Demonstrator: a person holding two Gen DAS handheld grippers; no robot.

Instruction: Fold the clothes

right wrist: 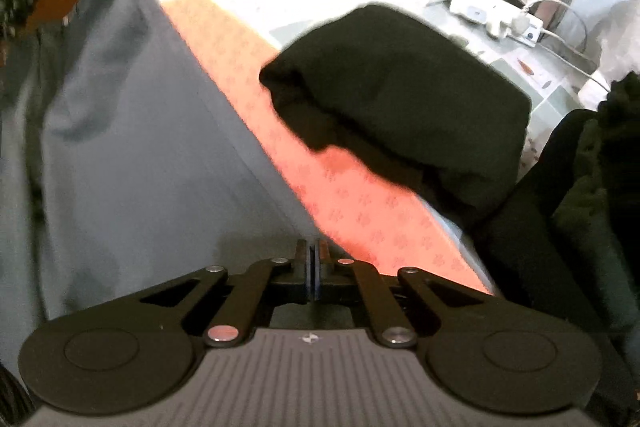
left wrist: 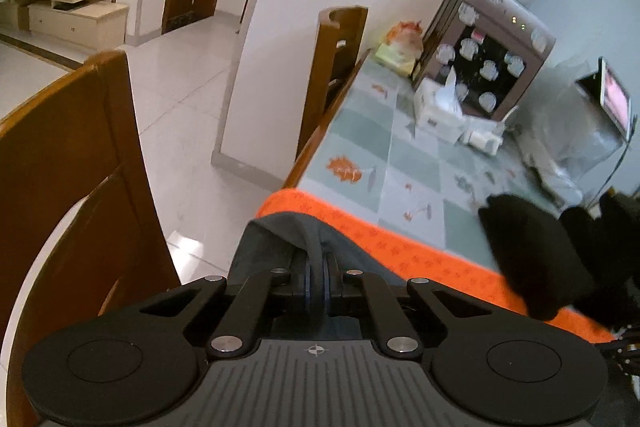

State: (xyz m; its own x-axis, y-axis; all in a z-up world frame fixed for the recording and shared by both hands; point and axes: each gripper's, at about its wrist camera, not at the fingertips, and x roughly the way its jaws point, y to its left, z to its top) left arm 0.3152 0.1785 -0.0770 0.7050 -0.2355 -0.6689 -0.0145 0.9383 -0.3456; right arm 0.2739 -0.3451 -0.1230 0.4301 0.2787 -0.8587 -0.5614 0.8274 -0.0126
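One black garment [right wrist: 404, 99] already sits folded on the tabletop [left wrist: 404, 163]. Left gripper [left wrist: 319, 267] fingers pinch the grey garment [right wrist: 120, 147]; right gripper [right wrist: 313, 267] closed, seemingly on its edge — folding barely begun.

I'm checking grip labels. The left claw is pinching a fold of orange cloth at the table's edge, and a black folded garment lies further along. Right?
Not quite: the left claw pinches grey-blue cloth, not orange, as the left wrist view shows. The orange is the table's border. The black garment does lie further along.
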